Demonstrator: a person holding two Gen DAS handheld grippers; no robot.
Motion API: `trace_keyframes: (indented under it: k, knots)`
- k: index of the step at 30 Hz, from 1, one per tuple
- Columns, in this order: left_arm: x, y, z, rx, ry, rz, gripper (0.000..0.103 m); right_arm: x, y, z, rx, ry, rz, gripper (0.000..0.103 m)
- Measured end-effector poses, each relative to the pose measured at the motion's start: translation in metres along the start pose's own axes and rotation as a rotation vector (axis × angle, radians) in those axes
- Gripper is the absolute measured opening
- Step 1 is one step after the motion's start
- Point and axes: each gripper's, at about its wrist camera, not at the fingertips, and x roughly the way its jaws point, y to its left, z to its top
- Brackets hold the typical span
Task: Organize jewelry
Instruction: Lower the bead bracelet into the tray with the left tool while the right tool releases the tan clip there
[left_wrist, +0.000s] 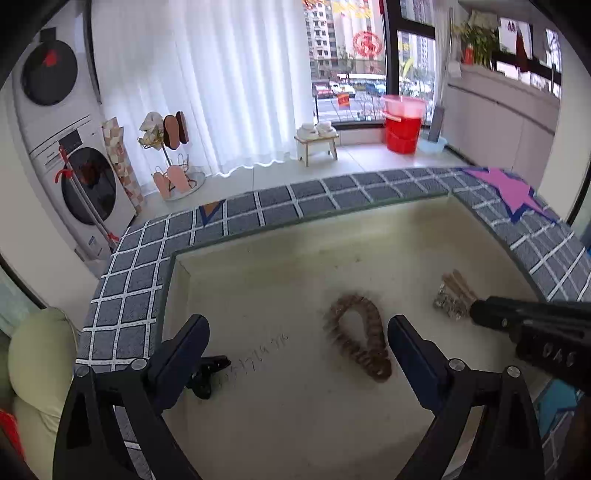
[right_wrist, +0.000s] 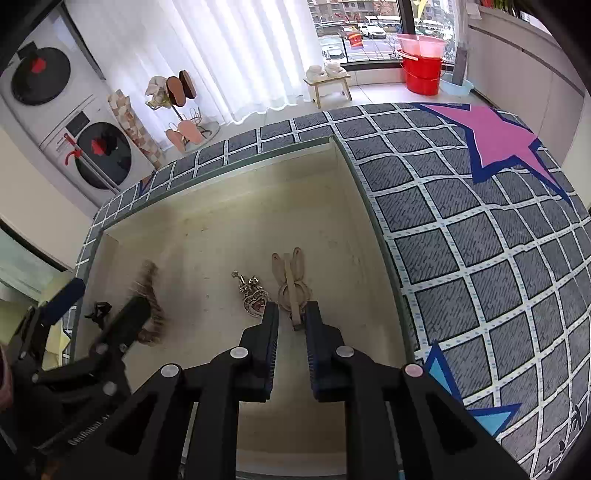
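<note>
Left gripper (left_wrist: 297, 341): jaws wide apart, holding nothing.
Right gripper (right_wrist: 291, 317): jaws narrow, wooden hair clip (right_wrist: 291, 286) between the tips; grip unclear.
Brown scrunchie (left_wrist: 360, 341): loose on the tray (left_wrist: 258, 280) floor.
Writing: faint pencil marks, unreadable.

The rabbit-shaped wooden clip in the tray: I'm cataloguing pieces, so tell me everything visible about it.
The rabbit-shaped wooden clip looks like pale, unpainted wood: two long ears pointing away from the camera, a ring-shaped body, and a straight bar along its middle. It lies flat on the tray floor, right of the heart-shaped pendant. Its near end sits between the right gripper fingers, which stand slightly apart.
</note>
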Motion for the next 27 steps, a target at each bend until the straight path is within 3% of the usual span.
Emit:
trace_keyframes:
  k: [3,5,6,7,9,12,16,27]
  knots:
    - [-0.002,0.005,-0.004,-0.015,0.010,0.016,0.103,-0.010,-0.002,0.001,0.016,-0.023,0.024,0.017]
    - [-0.007,0.008,-0.006,-0.019,0.001,0.015,0.103,-0.018,-0.003,0.002,0.025,-0.038,0.037,0.023]
    - [-0.011,0.010,-0.006,-0.020,-0.004,0.013,0.103,-0.022,-0.004,0.002,0.029,-0.048,0.047,0.038]
    - [-0.016,0.013,-0.006,-0.026,-0.012,0.010,0.103,-0.029,-0.004,0.002,0.037,-0.066,0.061,0.063]
    - [-0.023,0.020,-0.005,-0.043,-0.025,0.001,0.103,-0.040,-0.005,0.001,0.049,-0.100,0.080,0.082]
    - [-0.037,0.031,-0.003,-0.073,-0.039,-0.037,0.103,-0.058,-0.005,0.000,0.067,-0.139,0.110,0.084]
    - [-0.064,0.043,-0.009,-0.097,-0.087,-0.041,0.103,-0.081,-0.002,-0.004,0.061,-0.184,0.131,0.103]
    - [-0.119,0.056,-0.047,-0.150,-0.081,-0.142,0.103,-0.152,0.003,-0.040,0.003,-0.309,0.142,0.103]
